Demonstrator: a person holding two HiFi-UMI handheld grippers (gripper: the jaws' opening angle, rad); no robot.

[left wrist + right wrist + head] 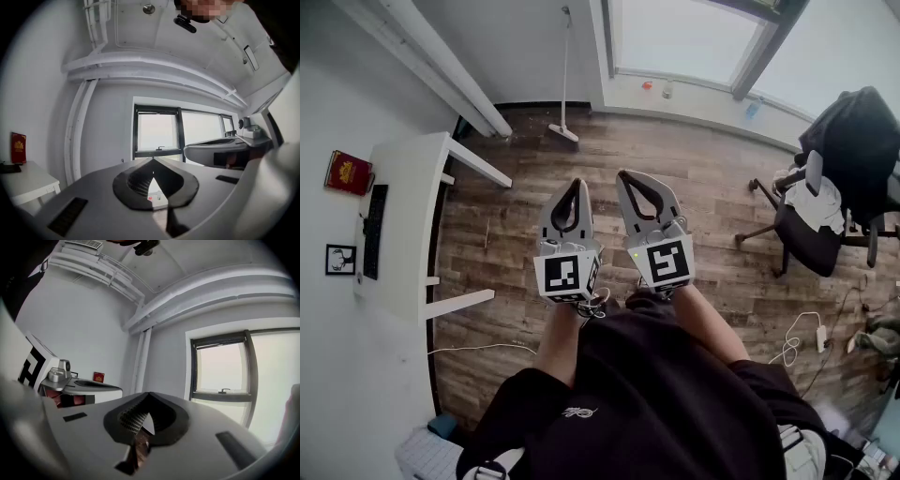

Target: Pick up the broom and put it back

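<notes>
One slim white long-handled broom (563, 132) stands at top centre, head detail indistinct. Grey left gripper (575, 185) and grey right gripper (626, 176), two counted: jaws together, empty.

The floor (712, 187) is wood-grain plank, brown-grey and matt, streaked and a little rough-looking. The table (408, 187) is smooth white board with a dull finish. The broom (563, 75) has a slim, pale, smooth handle — whether metal or plastic cannot be told. The left claw (577, 184) and right claw (625, 176) have light grey moulded plastic shells, matt; their jaws are lined with black pads (138, 180) of a ribbed, rubbery look. Each marker cube (565, 274) is white with flat black print. The person's top (656, 394) is black matt cloth — the office chair (853, 150) carries black cloth too.
</notes>
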